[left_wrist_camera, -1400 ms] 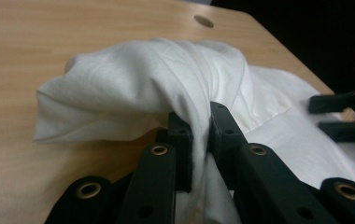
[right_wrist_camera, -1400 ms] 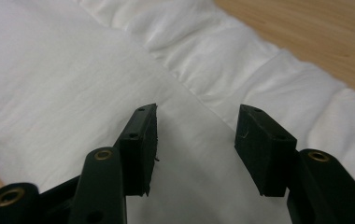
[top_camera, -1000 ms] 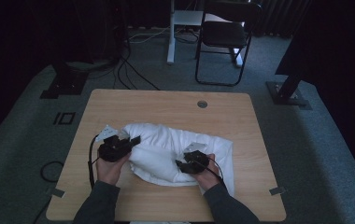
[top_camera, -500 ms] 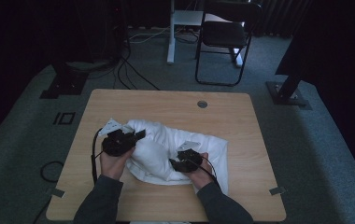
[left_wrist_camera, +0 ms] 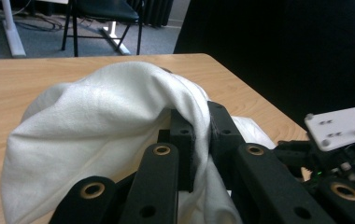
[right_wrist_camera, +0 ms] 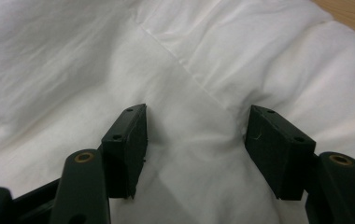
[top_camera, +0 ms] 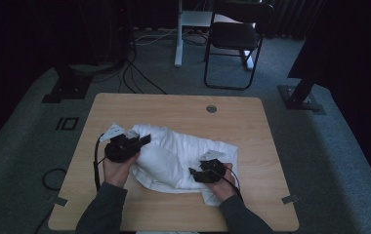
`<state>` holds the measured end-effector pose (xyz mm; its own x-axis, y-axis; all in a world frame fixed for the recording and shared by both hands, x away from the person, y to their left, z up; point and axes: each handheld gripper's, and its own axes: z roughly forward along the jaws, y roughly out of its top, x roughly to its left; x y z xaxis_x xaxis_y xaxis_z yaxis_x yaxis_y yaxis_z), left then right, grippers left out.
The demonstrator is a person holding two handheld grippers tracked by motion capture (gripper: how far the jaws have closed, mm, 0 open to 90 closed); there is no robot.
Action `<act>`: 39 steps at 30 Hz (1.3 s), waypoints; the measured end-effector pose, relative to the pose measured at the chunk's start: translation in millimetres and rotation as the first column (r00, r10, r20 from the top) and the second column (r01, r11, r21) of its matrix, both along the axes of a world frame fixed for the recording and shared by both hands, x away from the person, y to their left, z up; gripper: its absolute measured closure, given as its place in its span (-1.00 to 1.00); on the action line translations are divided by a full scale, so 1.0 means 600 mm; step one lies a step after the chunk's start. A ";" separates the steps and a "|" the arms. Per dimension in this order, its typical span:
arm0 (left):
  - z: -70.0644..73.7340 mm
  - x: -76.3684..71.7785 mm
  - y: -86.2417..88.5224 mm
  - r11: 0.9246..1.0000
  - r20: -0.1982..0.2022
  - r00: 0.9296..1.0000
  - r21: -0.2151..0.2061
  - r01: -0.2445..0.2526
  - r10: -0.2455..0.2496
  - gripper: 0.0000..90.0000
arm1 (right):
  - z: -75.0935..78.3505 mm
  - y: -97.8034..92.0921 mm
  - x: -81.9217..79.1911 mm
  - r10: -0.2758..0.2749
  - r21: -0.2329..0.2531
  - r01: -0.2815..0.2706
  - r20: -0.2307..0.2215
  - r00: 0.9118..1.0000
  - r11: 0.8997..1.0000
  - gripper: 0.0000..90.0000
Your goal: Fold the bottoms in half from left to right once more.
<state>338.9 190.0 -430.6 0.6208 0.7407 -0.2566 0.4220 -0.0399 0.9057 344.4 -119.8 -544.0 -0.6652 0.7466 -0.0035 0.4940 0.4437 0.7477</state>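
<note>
the white cloth point(top_camera: 174, 158) lies bunched on the table point(top_camera: 174, 109). my left gripper point(left_wrist_camera: 199, 135) pinches a fold of it. my right gripper point(right_wrist_camera: 196, 149) is spread wide, pressing on it.

Probably a dim lab or studio: grey carpet, floor cables point(top_camera: 139, 80), stand bases point(top_camera: 300, 100), a folding chair point(top_camera: 232, 41).

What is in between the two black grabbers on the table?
A bulging hump of the crumpled white cloth lies between the left gripper and the right gripper, seen in the high view.
</note>
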 end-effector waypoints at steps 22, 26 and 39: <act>0.017 0.013 -0.045 0.997 0.031 0.998 0.054 0.054 -0.055 0.87 | 0.035 0.018 0.012 0.032 0.104 -0.038 0.058 0.998 0.994 -0.22; 0.018 0.014 -0.053 0.997 0.029 0.998 0.052 0.062 -0.064 0.87 | 0.007 -0.020 0.011 -0.024 0.030 0.024 -0.001 1.000 0.999 -0.09; 0.015 0.018 -0.114 0.983 0.024 0.990 0.120 0.136 -0.140 0.87 | -0.021 0.069 0.025 0.034 0.029 -0.033 -0.033 0.999 0.999 0.13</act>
